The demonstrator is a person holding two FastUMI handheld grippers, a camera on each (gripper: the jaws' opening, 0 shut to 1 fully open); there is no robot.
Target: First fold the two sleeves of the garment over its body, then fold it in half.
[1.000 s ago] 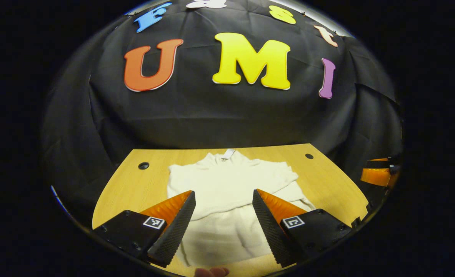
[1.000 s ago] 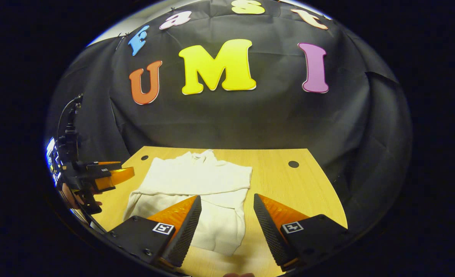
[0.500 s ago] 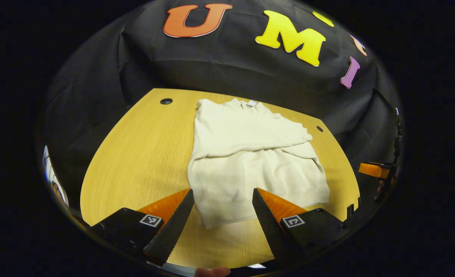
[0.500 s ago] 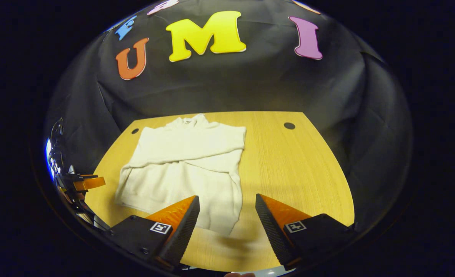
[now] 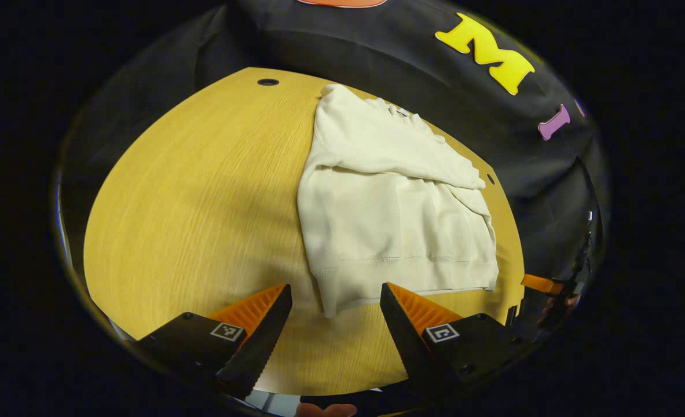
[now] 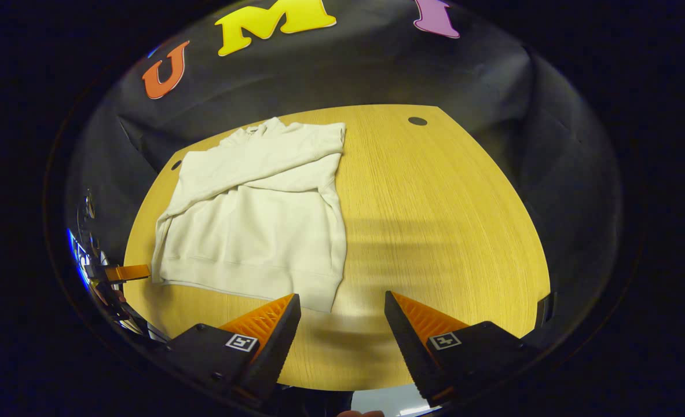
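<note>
Cream garment is lying flat on the wooden desk, collar toward the booth wall, hem toward the person. Both sleeves are already lying crossed over the chest, so step one reads as done; the half-fold is what is left.

Change over the last second: both views are tilting down and pulling back. A second ago each camera was looking low across the garment at the wall; now each is looking down onto the desk, with the whole garment and its hem in sight.

Left hand-held gripper is hovering with jaws spread wide and nothing between them, straddling the near-left hem corner but, by my reading, not touching it. Right hand-held gripper is likewise gaping and empty, sitting just beside the near-right hem corner, slightly off it toward bare desk.

Judgement: both appear to be lining up on the hem corners for the lift-and-carry toward the collar. Right one looks to be needing a small shift toward the cloth before closing.

Risk: thick hem rib slipping out, or crossed sleeves shifting during the lift.
</note>
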